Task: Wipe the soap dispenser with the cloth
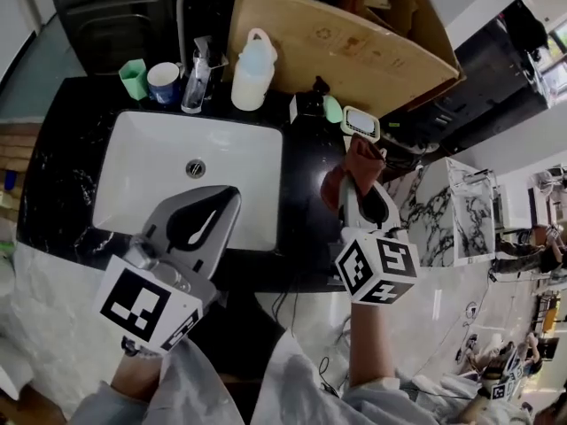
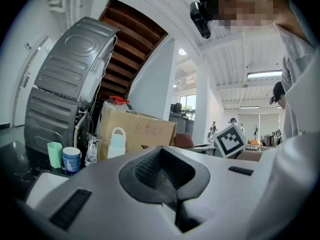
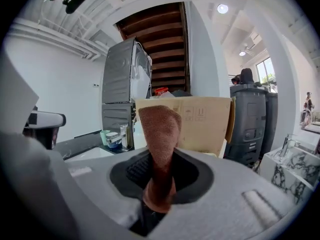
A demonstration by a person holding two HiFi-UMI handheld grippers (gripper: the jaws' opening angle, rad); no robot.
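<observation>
Here, the right gripper (image 3: pixel 159 186), jaws clamped on a rust-brown terry cloth (image 3: pixel 160 129), hovers by the front right edge of the black counter (image 1: pixel 53 184), seemingly poised for wiping. The dark pump soap dispenser (image 1: pixel 312 100) stands untouched at the back edge, right of the white sink (image 1: pixel 133 162). The left gripper (image 1: pixel 205 224), jaws together on nothing, hangs over the sink's front rim, apparently kept clear. What the translucent white jug (image 1: pixel 252 71) holds cannot be told.

Grey tongs (image 1: pixel 208 212), marker cubes (image 1: pixel 146 306), pale sleeves (image 1: pixel 195 390)

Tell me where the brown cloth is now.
In the head view the cloth is on the right, pinched by the right gripper, above the black counter beside the sink, just short of the soap dispenser.
</observation>
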